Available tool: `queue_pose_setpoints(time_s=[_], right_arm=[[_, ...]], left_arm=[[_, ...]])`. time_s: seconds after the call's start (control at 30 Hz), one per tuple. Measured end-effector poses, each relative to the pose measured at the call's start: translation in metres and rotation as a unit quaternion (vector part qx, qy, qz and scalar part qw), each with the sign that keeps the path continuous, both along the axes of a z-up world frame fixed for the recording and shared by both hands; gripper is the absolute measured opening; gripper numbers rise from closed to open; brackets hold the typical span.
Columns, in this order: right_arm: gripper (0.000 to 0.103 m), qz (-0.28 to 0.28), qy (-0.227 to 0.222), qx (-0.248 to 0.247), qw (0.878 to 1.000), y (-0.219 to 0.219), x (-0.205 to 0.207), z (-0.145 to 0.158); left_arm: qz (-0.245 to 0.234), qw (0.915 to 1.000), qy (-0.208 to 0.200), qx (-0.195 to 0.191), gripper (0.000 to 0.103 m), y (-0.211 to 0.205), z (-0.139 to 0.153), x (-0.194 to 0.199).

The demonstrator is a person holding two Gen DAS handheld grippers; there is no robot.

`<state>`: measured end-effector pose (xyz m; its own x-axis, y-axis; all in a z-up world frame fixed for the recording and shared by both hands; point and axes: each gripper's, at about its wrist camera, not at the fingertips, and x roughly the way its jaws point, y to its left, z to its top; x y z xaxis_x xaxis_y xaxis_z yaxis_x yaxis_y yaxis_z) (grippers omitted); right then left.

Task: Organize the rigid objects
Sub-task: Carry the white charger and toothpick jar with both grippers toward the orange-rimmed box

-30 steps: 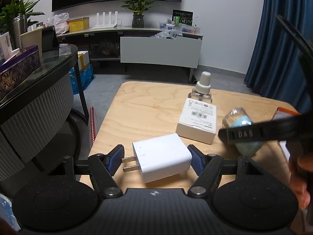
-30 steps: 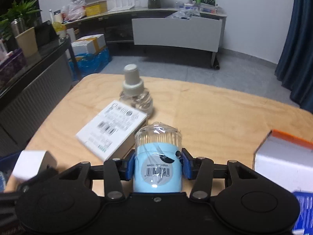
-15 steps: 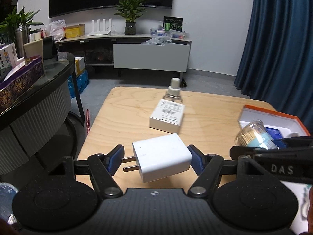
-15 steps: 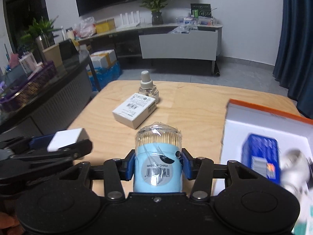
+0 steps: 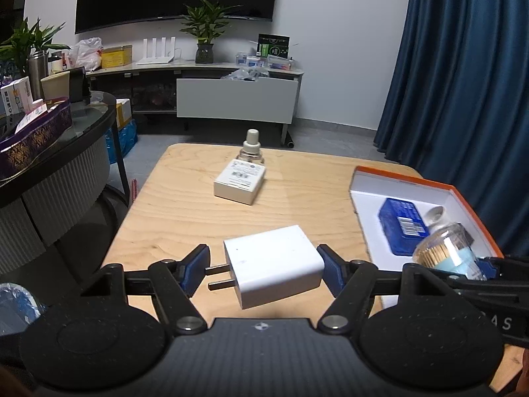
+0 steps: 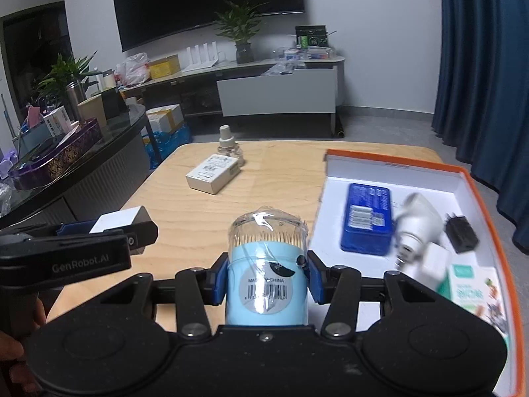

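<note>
My left gripper [image 5: 264, 266] is shut on a white plug adapter [image 5: 272, 264], prongs against the left pad, held above the wooden table [image 5: 185, 205]. My right gripper [image 6: 264, 279] is shut on a light-blue toothpick jar [image 6: 266, 274] with a clear lid, raised near the left wall of an orange-rimmed white box [image 6: 476, 182]. The box holds a blue tin [image 6: 367, 221], a white plug-in device [image 6: 418, 225], a black adapter [image 6: 461, 236] and a green-and-white carton [image 6: 476, 292]. In the left wrist view the jar [image 5: 446, 254] hangs over the box [image 5: 370, 198]. The left gripper [image 6: 109, 231] shows at the right wrist view's left.
A flat white box [image 5: 239, 182] lies mid-table with a small clear bottle [image 5: 252, 152] with a beige cap just behind it. A dark rounded counter [image 5: 49, 172] stands to the left, blue curtains [image 5: 463, 99] to the right, a TV cabinet [image 5: 236, 102] at the back.
Both grippers have drawn back and risen with their loads, so the flat box and bottle look farther away. The right gripper swung right; the orange-rimmed box and its contents have come into view.
</note>
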<state>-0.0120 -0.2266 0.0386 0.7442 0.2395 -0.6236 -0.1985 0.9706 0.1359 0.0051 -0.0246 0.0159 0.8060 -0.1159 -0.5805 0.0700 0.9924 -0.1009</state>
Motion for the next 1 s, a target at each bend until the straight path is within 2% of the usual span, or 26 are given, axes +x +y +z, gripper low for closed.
queue_pose_setpoints(time_s=[0.47,1.0], right_arm=[[0.057,-0.042,-0.019,0.007,0.999,-0.044,-0.036,0.006],[0.057,-0.059,-0.034,0.011,0.998,-0.058,-0.044,0.015]], left_arm=[[-0.034,0.9991,-0.019,0.012,0.072,-0.036,0.01,-0.023],[-0.054,0.9983,-0.019,0.013,0.072,-0.053,0.013,-0.027]])
